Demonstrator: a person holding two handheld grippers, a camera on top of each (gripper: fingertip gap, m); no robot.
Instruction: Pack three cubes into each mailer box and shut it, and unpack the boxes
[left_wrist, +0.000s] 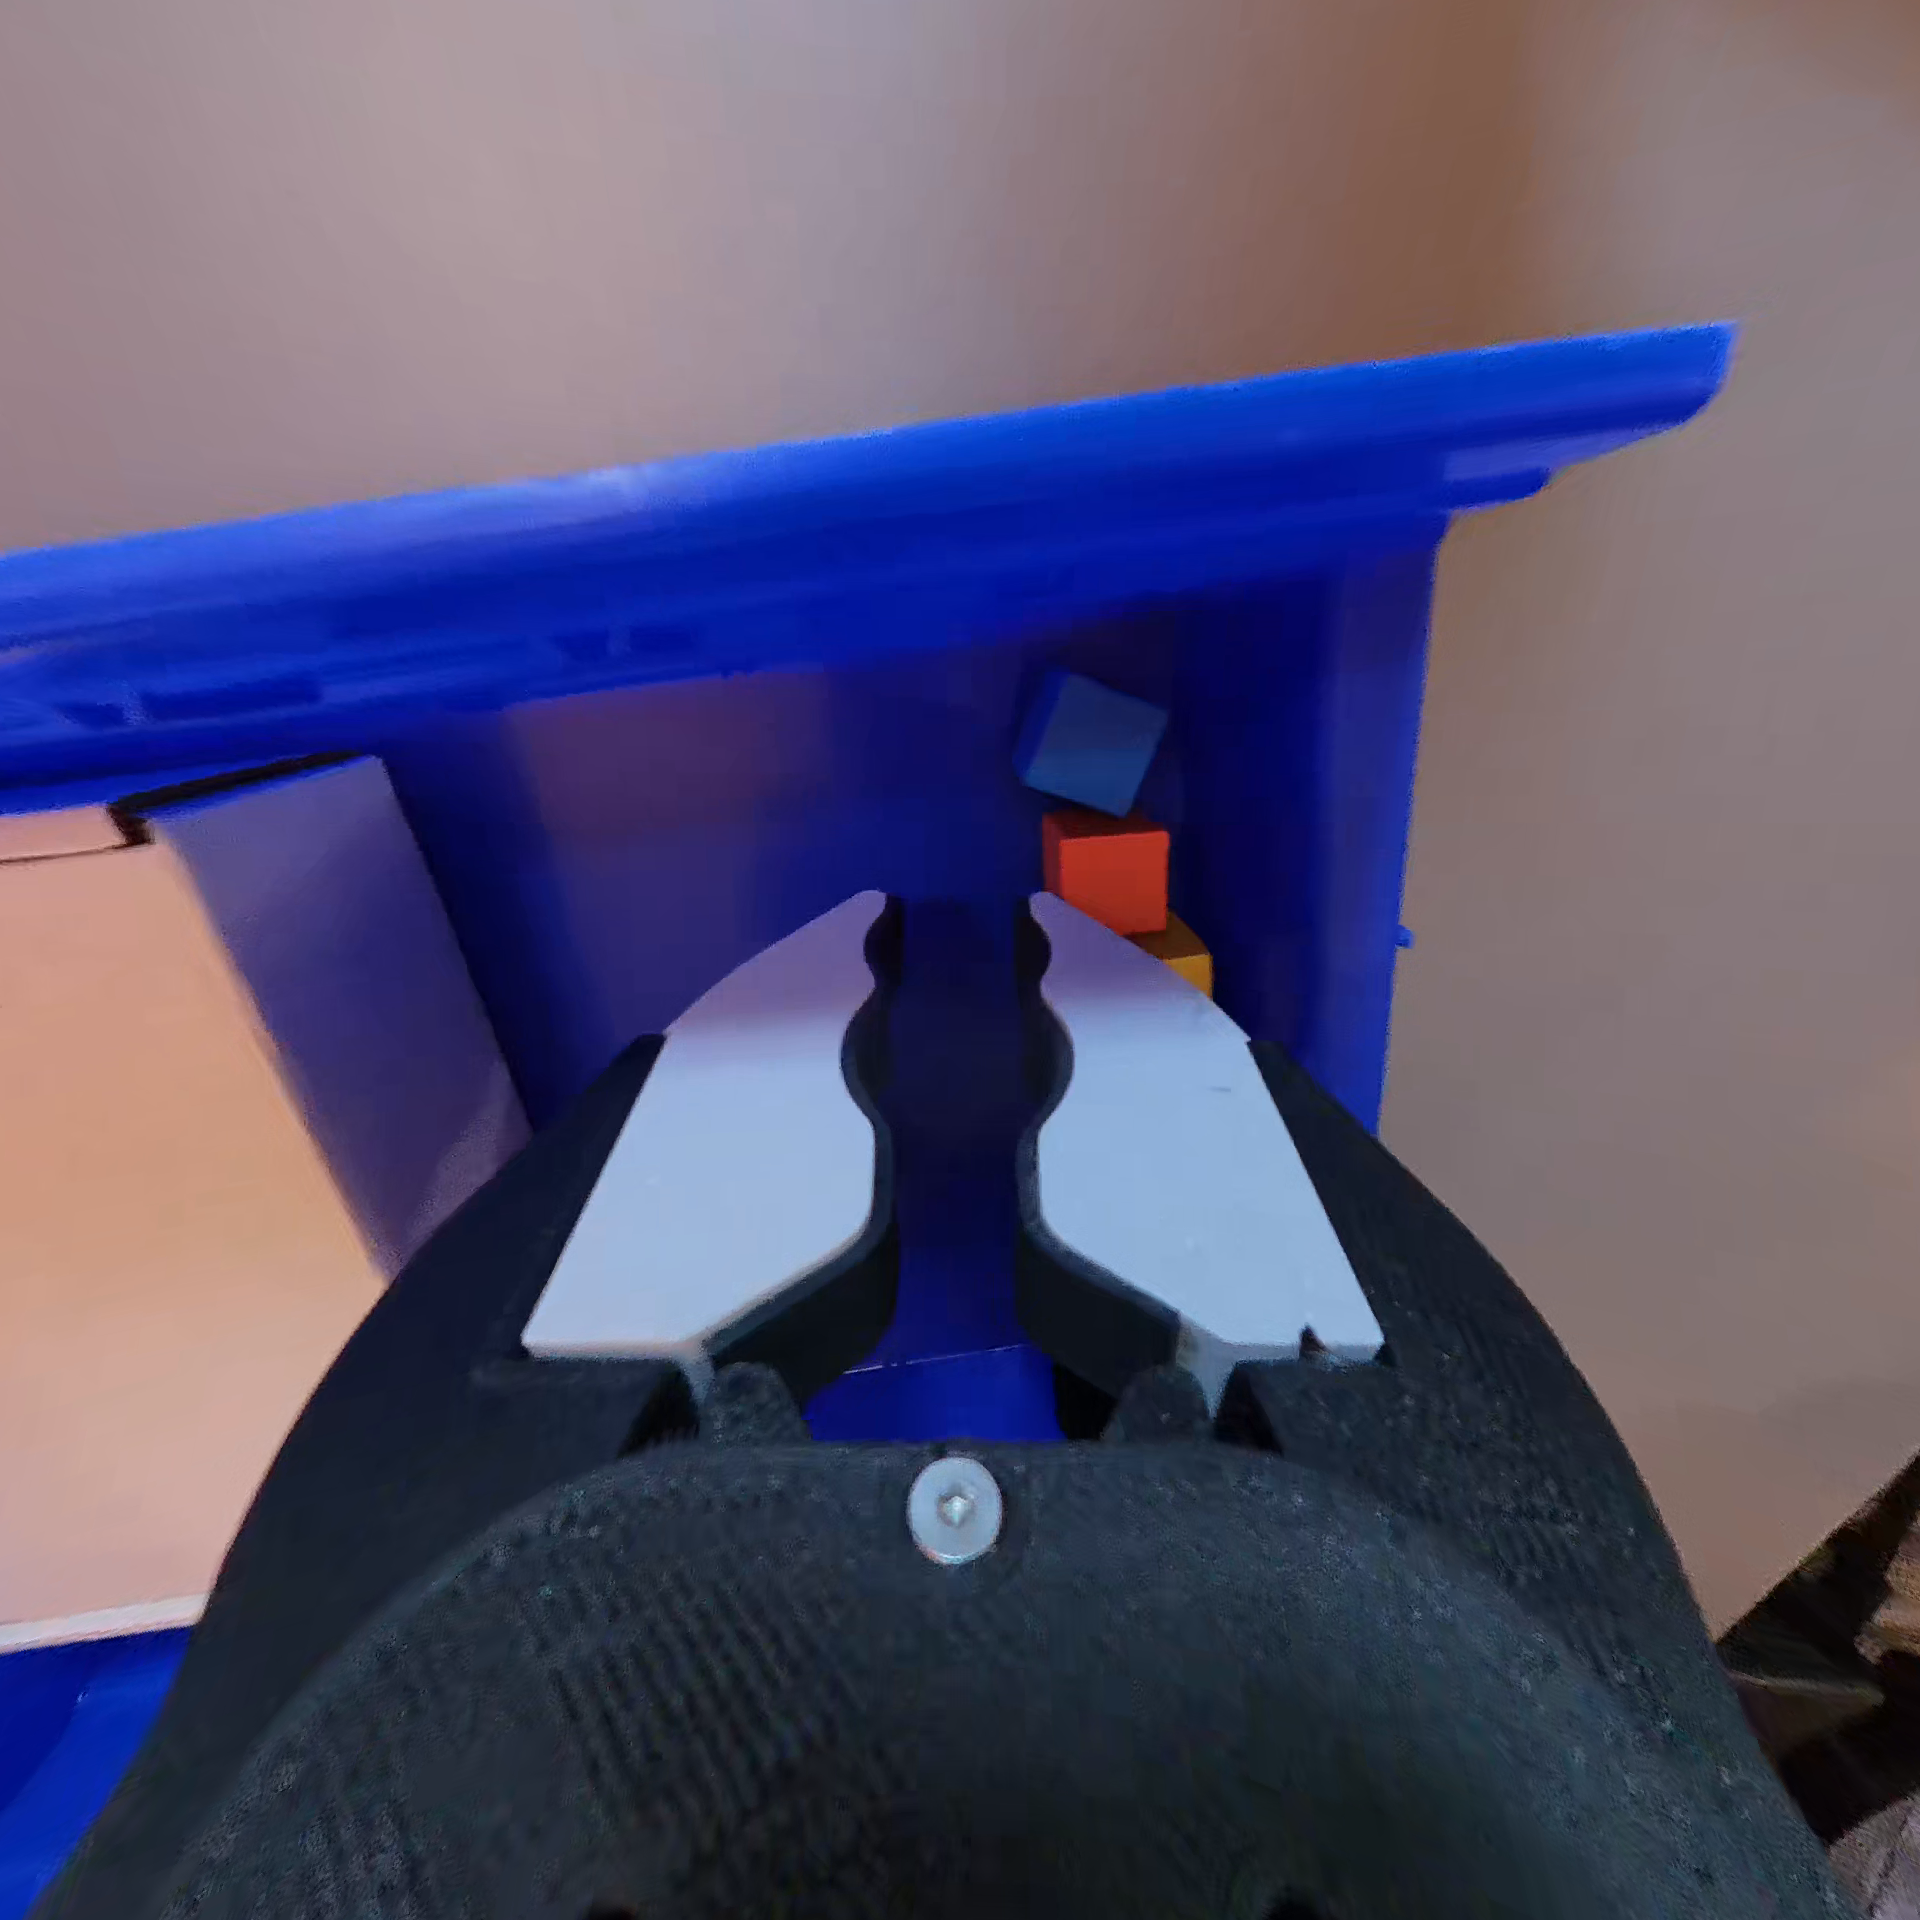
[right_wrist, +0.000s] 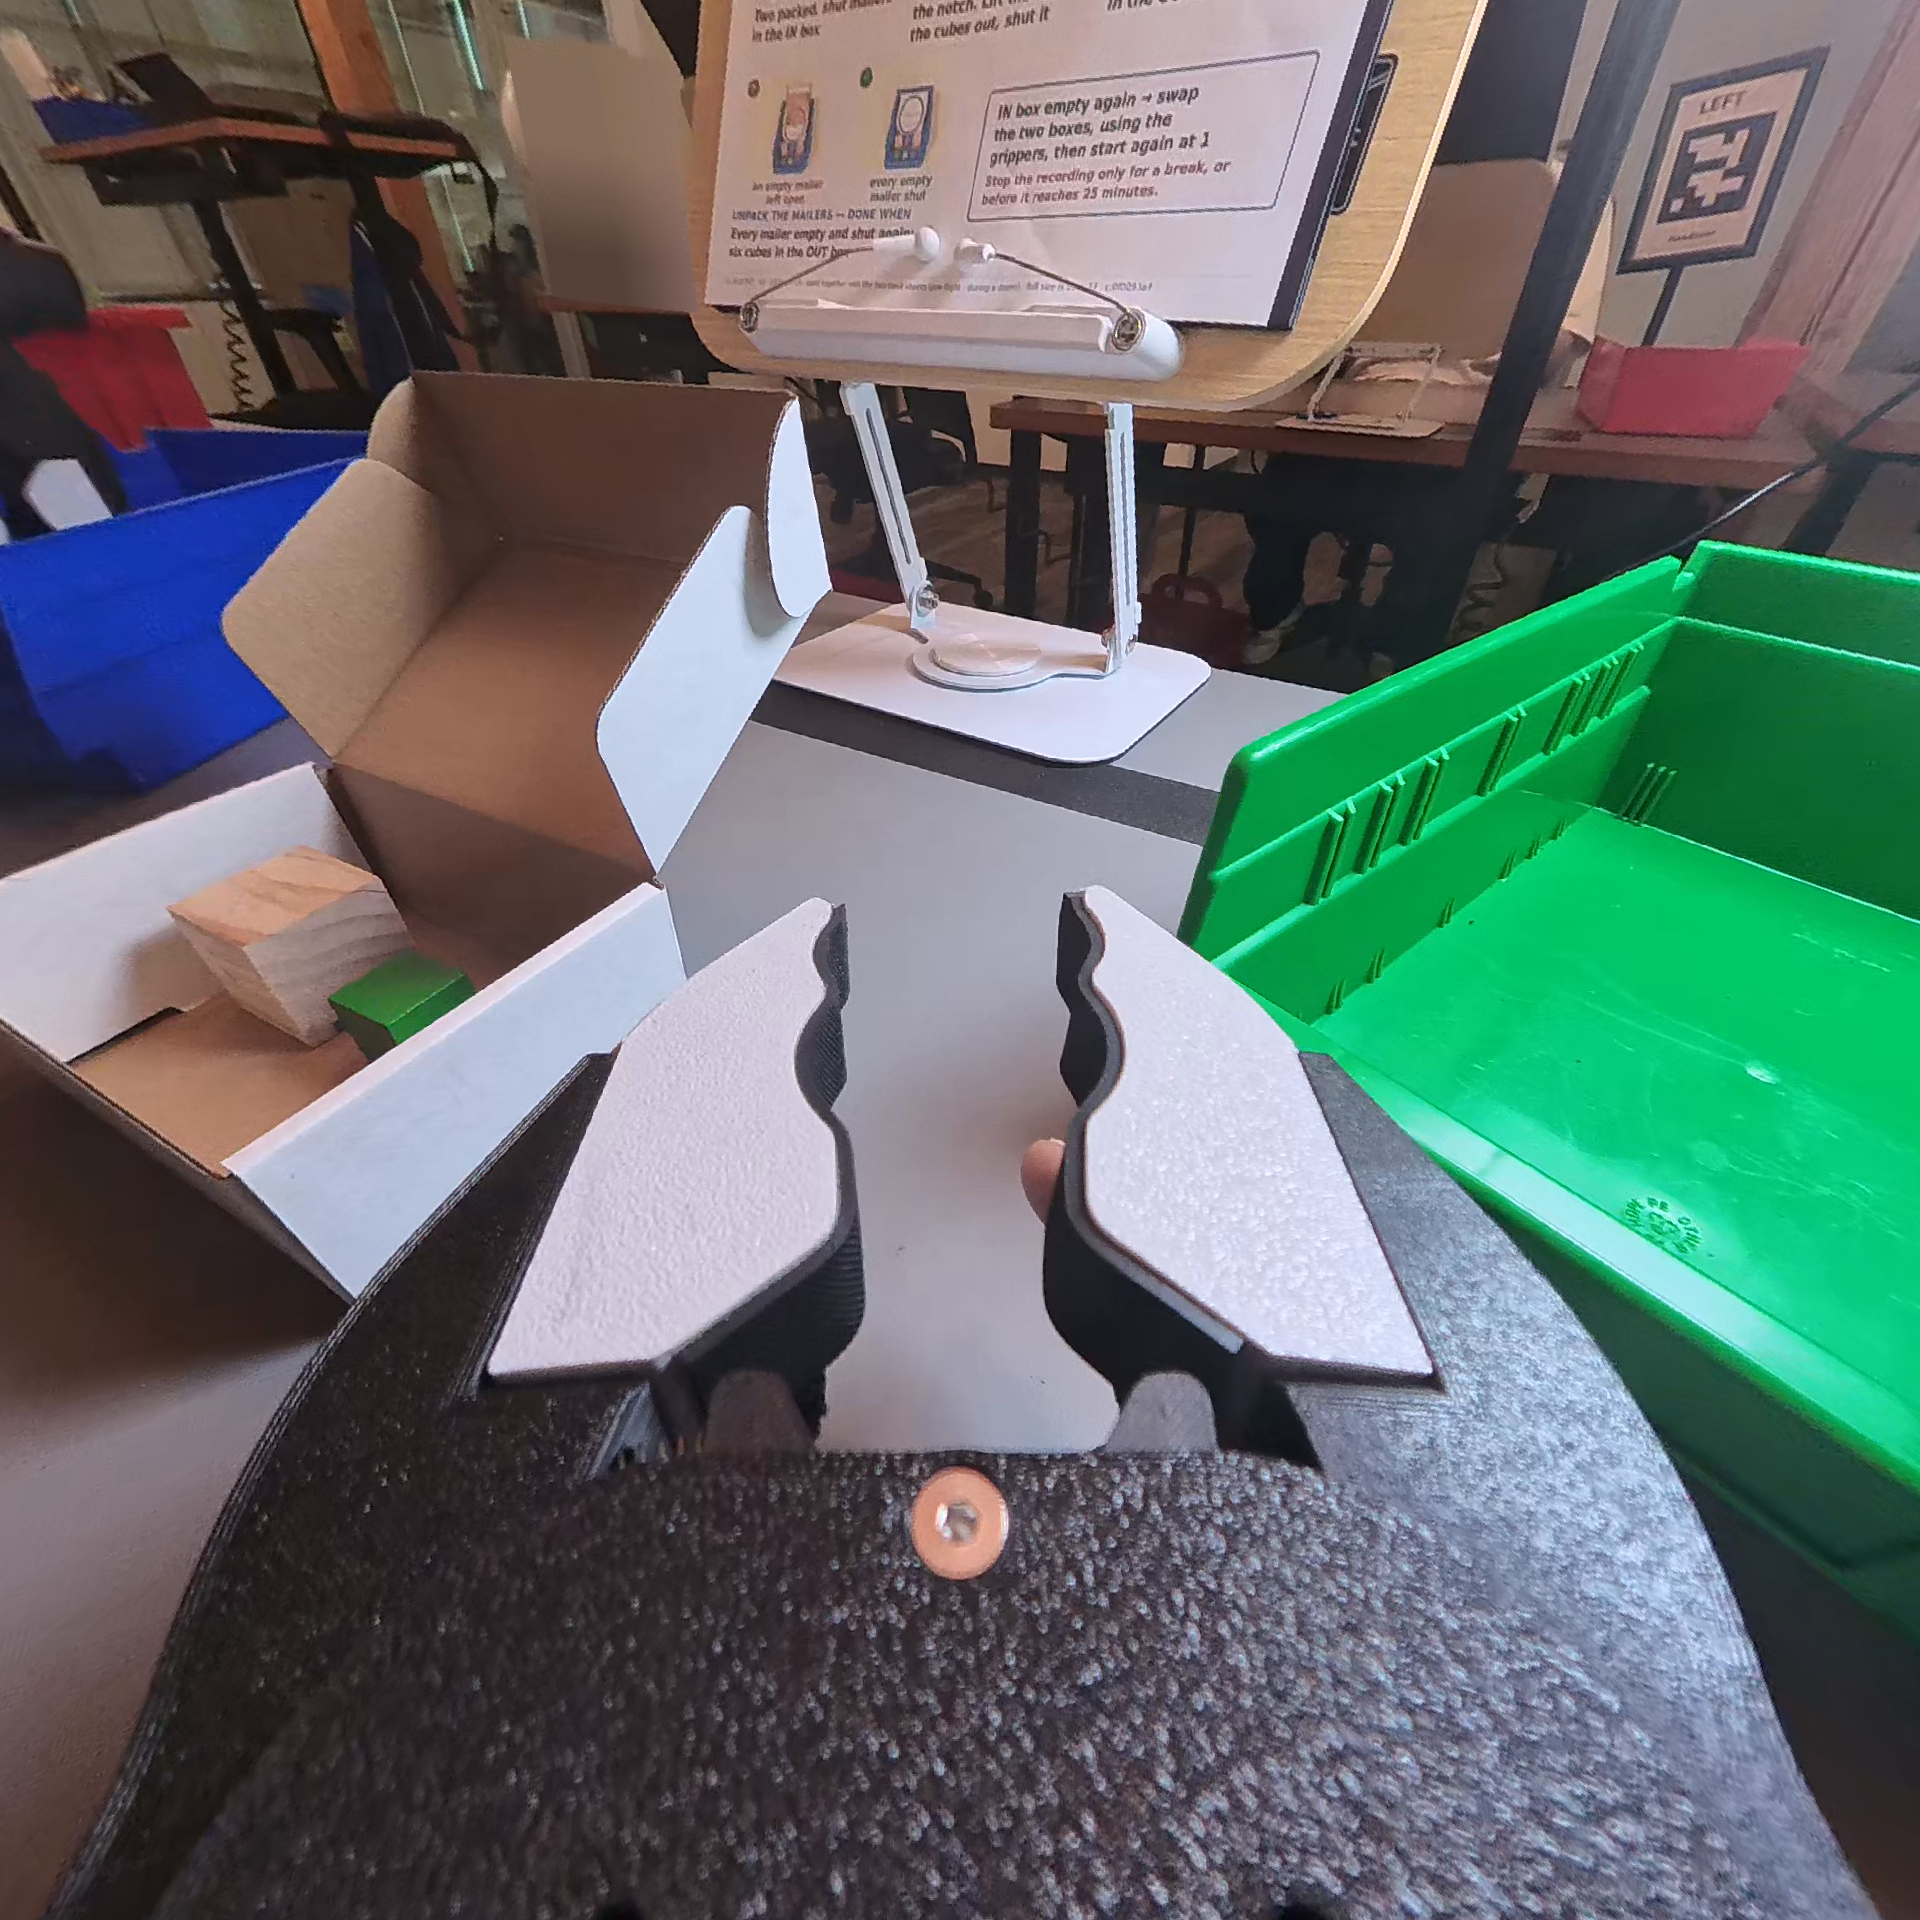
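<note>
Packing is looking partway: open mailer box (right_wrist: 416, 831), at ten o'clock of the idling, empty, parted right gripper (right_wrist: 951, 925), is holding two cubes (right_wrist: 312, 956). Left gripper (left_wrist: 956, 909), parted, empty, is reaching into blue bin (left_wrist: 727, 540); three cubes (left_wrist: 1107, 862) at one o'clock.

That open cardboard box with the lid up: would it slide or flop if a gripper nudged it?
The cardboard box is thin card holding only a wooden block and a green cube, so it probably slides easily. Its raised lid hangs on a fold and would likely swing.
</note>
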